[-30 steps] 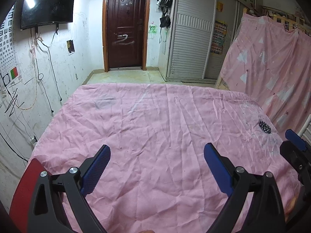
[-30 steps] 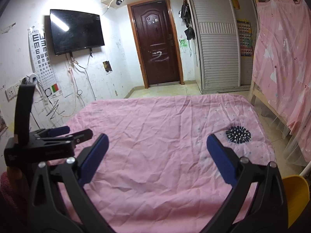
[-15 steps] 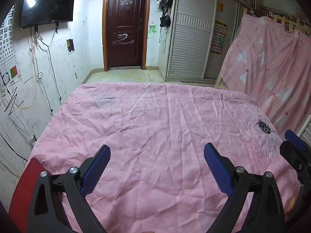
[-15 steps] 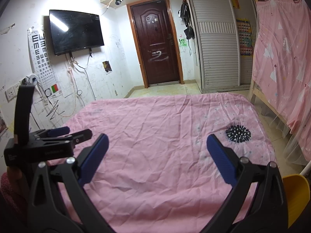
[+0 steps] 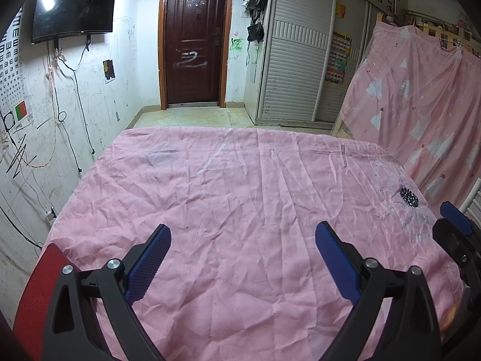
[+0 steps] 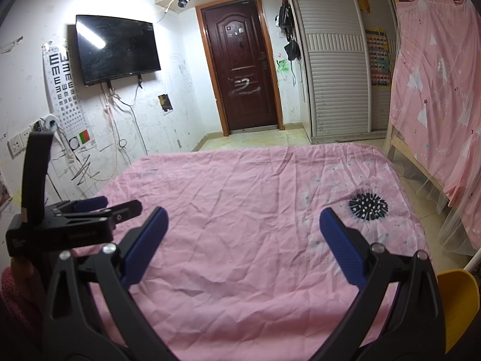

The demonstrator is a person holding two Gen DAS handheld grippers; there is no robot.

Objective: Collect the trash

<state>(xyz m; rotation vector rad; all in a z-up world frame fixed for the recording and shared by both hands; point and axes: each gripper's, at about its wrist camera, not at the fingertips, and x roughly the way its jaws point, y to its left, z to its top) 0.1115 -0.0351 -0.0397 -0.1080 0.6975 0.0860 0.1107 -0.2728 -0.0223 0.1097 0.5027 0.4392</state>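
A wrinkled pink sheet (image 5: 240, 186) covers the wide flat surface in front of me, and no loose trash shows on it in either view. My left gripper (image 5: 243, 231) hovers open over the near part of the sheet, nothing between its blue pads. My right gripper (image 6: 243, 214) is open too and holds nothing. Each gripper shows in the other's view: the right one (image 5: 457, 219) at the right edge, the left one (image 6: 90, 210) at the left. A black spiky patch (image 6: 368, 206), apparently printed on the sheet, lies ahead of my right fingertip.
A red curved object (image 5: 39, 294) sits at the lower left and a yellow one (image 6: 457, 300) at the lower right. A pink curtain (image 6: 436, 90) hangs along the right. Beyond the sheet are bare floor, a brown door (image 5: 195, 39) and a wardrobe (image 6: 339, 60).
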